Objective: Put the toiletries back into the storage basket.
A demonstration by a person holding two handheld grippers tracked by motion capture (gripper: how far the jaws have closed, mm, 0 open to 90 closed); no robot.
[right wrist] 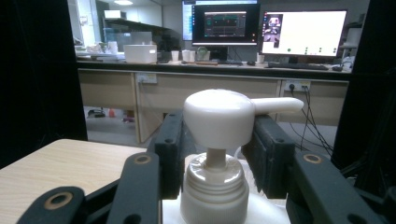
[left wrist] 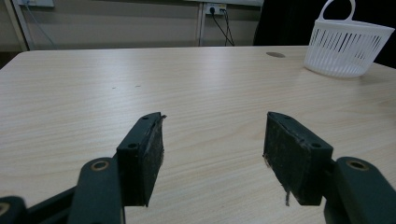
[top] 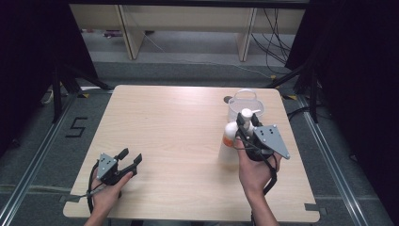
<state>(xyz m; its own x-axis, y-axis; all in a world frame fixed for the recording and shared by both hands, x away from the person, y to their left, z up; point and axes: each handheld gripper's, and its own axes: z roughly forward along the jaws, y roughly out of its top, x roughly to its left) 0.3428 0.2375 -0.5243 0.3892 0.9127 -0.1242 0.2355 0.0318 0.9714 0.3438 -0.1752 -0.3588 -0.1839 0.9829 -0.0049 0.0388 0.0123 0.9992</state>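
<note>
The right gripper (top: 244, 128) has its jaws closed on the neck of a white pump bottle (top: 231, 132); the pump head (right wrist: 219, 117) sits between the jaws, spout pointing right. The bottle's lower body is cut off in the right gripper view and partly hidden in the high view. A white basket (left wrist: 346, 48) stands just beyond those jaws, near the counter (top: 174, 136) far edge. The left gripper (top: 130, 159) rests with jaws wide apart, holding nothing, bare counter ahead.
</note>
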